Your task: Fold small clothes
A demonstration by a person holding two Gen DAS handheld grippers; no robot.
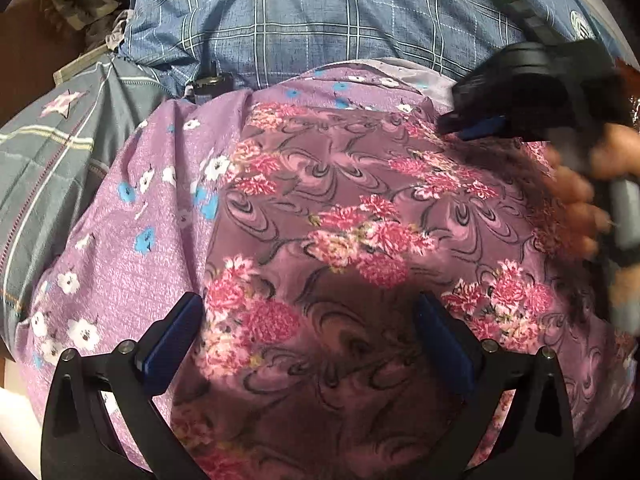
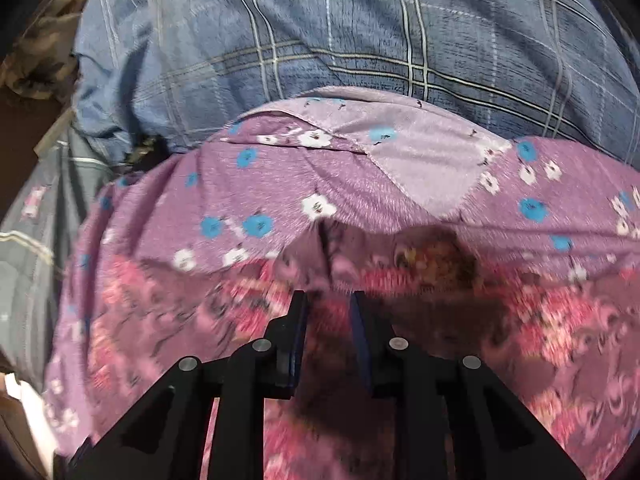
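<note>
On the bed, over a lilac daisy-print sheet [image 2: 280, 184], lies the pink-flowered garment [image 1: 340, 220]: thin, floppy, light, probably slippery. Left claw [image 1: 308, 332] gapes wide, empty. Right claw [image 2: 328, 316] narrow, empty I think. I'd pinch a hemmed edge.

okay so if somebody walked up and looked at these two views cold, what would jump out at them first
The mauve cloth with big pink flower clusters fills the middle of the left wrist view, lying on a lilac cloth dotted with small white and blue flowers. The left gripper stands wide open over the pink-flowered cloth, and the right gripper, jaws close together, points at its far edge. Behind both lies a blue plaid fabric.
</note>
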